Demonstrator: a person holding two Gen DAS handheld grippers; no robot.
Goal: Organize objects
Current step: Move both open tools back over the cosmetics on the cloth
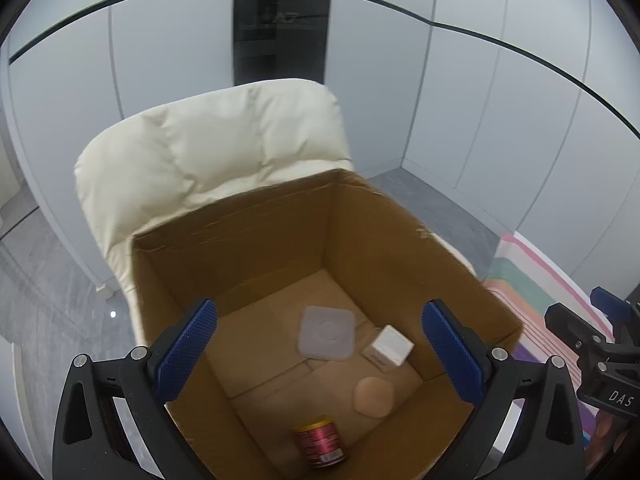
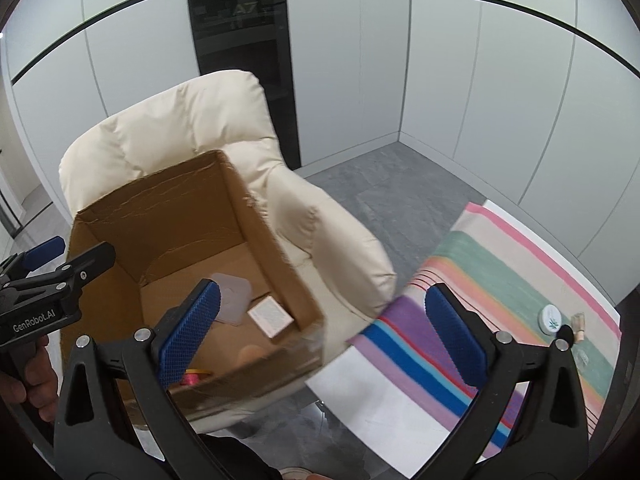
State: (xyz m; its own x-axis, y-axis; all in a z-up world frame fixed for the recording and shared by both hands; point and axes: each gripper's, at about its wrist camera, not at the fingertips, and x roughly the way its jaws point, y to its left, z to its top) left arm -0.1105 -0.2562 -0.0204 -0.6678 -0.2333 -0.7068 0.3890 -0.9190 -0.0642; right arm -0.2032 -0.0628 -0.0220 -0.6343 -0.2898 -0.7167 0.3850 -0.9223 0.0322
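An open cardboard box [image 1: 360, 216] sits on a cream armchair [image 1: 208, 140]. Inside lie a clear square lid [image 1: 326, 333], a small white box [image 1: 390, 349], a round beige puff [image 1: 373, 396] and a red can [image 1: 320, 442]. My left gripper [image 1: 320, 354] is open and empty above the box. My right gripper [image 2: 322, 330] is open and empty, over the box's right edge [image 2: 280, 256] and the striped cloth [image 2: 500, 280]. On the cloth's far end lie a round white jar [image 2: 551, 319] and a small bottle [image 2: 577, 323].
The striped cloth covers a white table [image 2: 380, 408] right of the armchair [image 2: 332, 240]. Grey floor [image 2: 392, 184] and white wall panels surround them. A dark shelf unit [image 2: 240, 16] stands behind the chair.
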